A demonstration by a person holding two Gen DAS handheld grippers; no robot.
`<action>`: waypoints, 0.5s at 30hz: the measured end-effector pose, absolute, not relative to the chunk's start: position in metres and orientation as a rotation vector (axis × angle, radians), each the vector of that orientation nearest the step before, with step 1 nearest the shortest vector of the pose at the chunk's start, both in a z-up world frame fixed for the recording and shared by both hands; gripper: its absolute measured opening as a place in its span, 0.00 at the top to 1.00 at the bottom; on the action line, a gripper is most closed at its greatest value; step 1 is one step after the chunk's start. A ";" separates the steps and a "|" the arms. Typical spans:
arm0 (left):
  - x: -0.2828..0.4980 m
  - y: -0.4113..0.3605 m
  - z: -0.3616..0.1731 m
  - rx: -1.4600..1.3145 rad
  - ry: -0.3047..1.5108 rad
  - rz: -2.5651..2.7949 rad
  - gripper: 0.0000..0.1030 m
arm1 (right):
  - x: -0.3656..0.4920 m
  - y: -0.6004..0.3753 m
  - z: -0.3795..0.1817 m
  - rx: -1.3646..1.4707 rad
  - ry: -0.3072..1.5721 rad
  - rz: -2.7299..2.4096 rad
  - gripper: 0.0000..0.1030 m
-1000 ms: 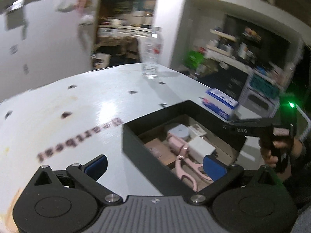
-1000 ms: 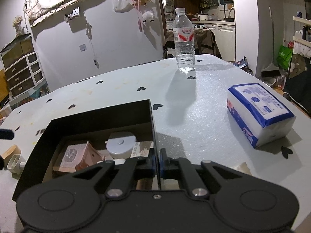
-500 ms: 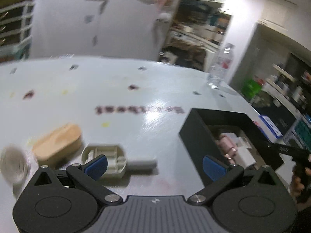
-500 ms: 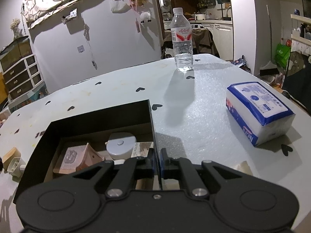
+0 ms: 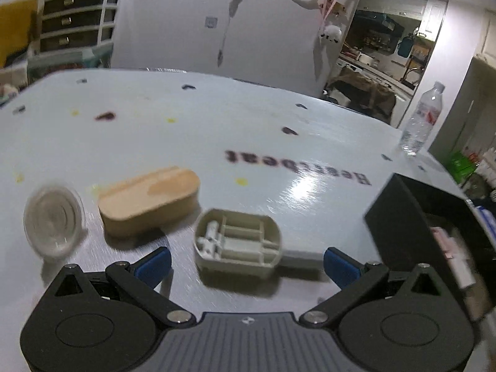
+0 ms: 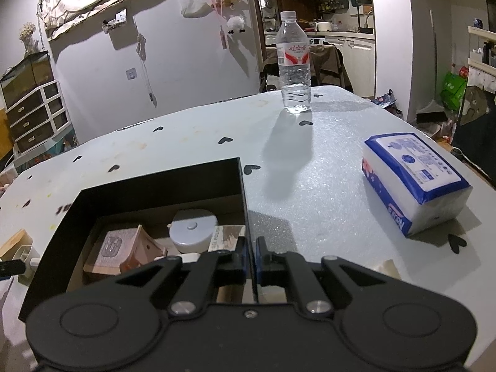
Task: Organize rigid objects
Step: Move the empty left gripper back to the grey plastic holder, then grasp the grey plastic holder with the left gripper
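My left gripper [image 5: 246, 263] is open and empty, just short of a beige plastic case [image 5: 238, 241] with a grey stub, lying open side up on the table. A tan wooden oval block [image 5: 150, 200] lies to its left, and a clear round lid [image 5: 53, 220] further left. The black box [image 5: 412, 217] stands at the right. My right gripper [image 6: 250, 255] is shut on the right wall of the black box [image 6: 243, 192]. Inside the box are a white round case [image 6: 192, 230], a pink house-shaped item [image 6: 124, 249] and a card.
A water bottle [image 6: 294, 62] stands at the table's far side; it also shows in the left wrist view [image 5: 421, 117]. A blue and white tissue pack [image 6: 415, 179] lies right of the box. The white table [image 6: 310, 167] bears black heart marks.
My left gripper swung left from over the black box to the loose items, and has come closer to the beige case. My right gripper stayed on the box wall.
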State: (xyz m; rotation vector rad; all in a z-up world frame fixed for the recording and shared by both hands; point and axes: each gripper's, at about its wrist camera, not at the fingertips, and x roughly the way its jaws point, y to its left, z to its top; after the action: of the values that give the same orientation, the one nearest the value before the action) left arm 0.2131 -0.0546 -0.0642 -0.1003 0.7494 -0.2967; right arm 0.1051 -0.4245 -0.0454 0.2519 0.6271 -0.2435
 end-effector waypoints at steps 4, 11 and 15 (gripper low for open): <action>0.218 -0.056 -0.067 -0.077 0.717 -0.299 0.07 | 0.105 -0.425 -0.045 0.252 0.628 -0.242 0.94; 0.218 -0.055 -0.068 -0.111 0.688 -0.341 0.32 | 0.107 -0.425 -0.045 0.244 0.633 -0.241 0.94; 0.218 -0.053 -0.068 -0.130 0.687 -0.349 0.36 | 0.107 -0.425 -0.045 0.245 0.633 -0.242 0.94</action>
State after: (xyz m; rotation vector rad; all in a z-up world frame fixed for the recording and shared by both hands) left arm 0.2175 -0.0530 -0.0681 -0.1303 0.6867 -0.3490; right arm 0.1070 -0.4246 -0.0451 0.2449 0.6330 -0.2417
